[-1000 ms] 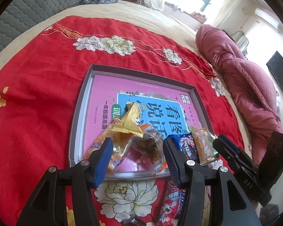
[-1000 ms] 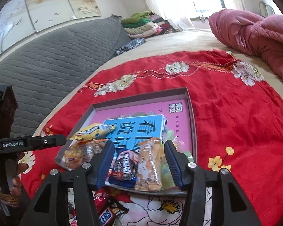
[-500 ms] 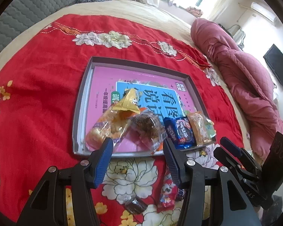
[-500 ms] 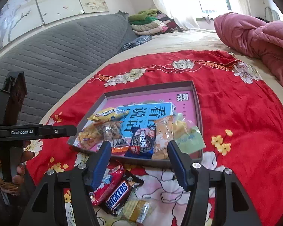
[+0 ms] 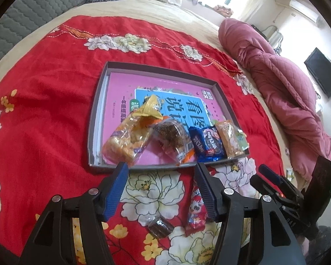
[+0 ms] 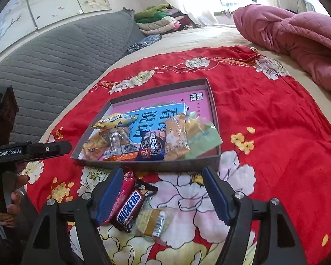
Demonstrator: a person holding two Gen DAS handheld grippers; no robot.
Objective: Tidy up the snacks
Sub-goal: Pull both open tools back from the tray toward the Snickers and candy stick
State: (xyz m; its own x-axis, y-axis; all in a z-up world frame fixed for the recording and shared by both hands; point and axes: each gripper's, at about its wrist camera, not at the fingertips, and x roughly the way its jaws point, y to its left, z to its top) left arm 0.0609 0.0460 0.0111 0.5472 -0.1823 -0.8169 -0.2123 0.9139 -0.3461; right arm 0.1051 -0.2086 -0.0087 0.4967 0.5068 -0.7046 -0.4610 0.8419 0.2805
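Left gripper point(image 5: 161, 185): jaws have just been opening, nothing between them, poised over bare cloth short of the tray point(image 5: 94, 119) near edge. Snack packets point(image 5: 174, 137) crowd that edge. Right gripper point(image 6: 163, 190): jaws likewise just opening, released, above the loose Snickers bar point(image 6: 130, 207) outside the tray.
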